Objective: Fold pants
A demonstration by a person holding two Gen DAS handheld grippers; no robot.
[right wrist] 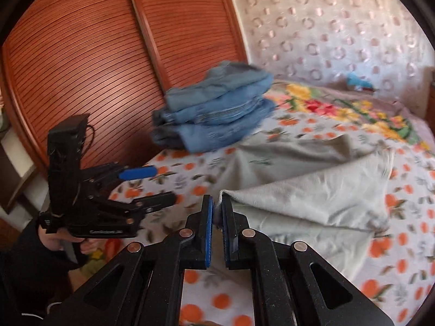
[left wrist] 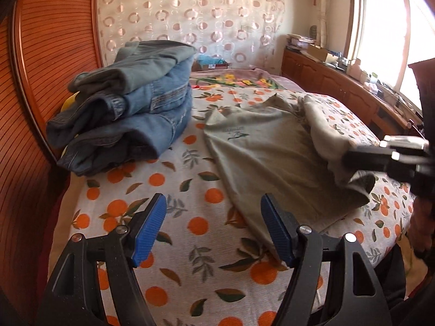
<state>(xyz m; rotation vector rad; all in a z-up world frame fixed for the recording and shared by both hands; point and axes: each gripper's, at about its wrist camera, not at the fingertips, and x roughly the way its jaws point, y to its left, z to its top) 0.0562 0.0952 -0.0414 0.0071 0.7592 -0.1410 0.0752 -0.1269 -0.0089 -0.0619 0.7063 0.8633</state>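
Bed [left wrist: 190,271] filling most of both views, under a cover printed with oranges and leaves; floral blanket [left wrist: 236,80] further back, at upper centre of the left wrist view. Slatted wooden doors [right wrist: 95,54] along the upper left of the right wrist view, close against the bed's left edge. Patterned curtain [left wrist: 190,8] across the top, bright window [left wrist: 386,32] at upper right, low wooden cabinet [left wrist: 334,81] beneath it, cluttered on top. Bare cover in the lower left and lower centre of the left wrist view, open for moving.

Grey pants [left wrist: 272,152] spread flat at centre right of the left wrist view, one part doubled over toward the right. Stack of folded jeans [left wrist: 127,106] at left centre, just beside the pants, not touching.

Right claw [right wrist: 217,212] closed together, pinching a corner of the pants at lower centre of the right wrist view. Left claw [left wrist: 213,231] standing apart, nothing between the blue pads, over bare cover just beside the pants' near edge.
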